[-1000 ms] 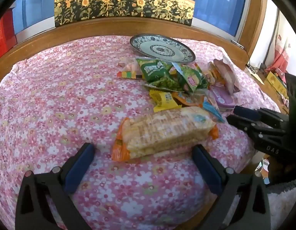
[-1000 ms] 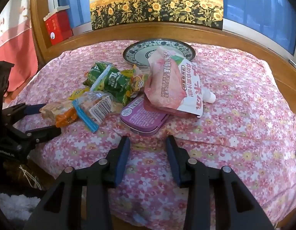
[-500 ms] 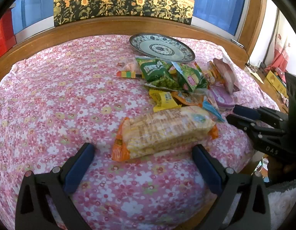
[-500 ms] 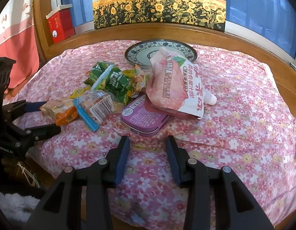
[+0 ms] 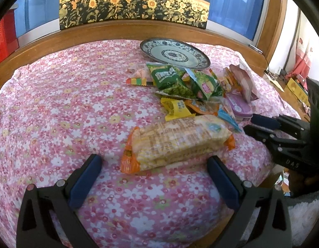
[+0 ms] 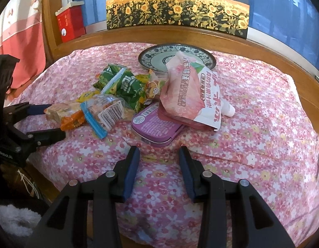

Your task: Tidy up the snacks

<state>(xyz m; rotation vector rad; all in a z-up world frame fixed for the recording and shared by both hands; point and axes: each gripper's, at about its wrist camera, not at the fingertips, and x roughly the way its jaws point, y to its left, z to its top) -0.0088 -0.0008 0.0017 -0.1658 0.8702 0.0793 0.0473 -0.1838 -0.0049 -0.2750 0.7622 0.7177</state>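
A heap of snacks lies on the pink floral cloth [image 5: 62, 107] in front of a blue-patterned plate [image 5: 174, 52]. A long cracker pack [image 5: 178, 140] with orange ends lies just beyond my left gripper [image 5: 154, 161], whose fingers stand wide open on either side of it without touching. My right gripper [image 6: 159, 152] is open with nothing between its fingers, just short of a purple tin [image 6: 157, 126]. A pink pouch [image 6: 190, 95] leans on the tin and hides part of the plate [image 6: 159, 59]. Green packets [image 6: 126, 84] and a clear barcoded packet [image 6: 109, 109] lie left of the tin.
A wooden ledge [image 6: 180, 32] with a sunflower painting [image 6: 176, 10] runs behind the cloth, and a red box [image 6: 70, 23] stands at its left. The cloth's near edge drops off below both grippers. Bare cloth stretches to the left [image 5: 45, 95] and right [image 6: 263, 113] of the heap.
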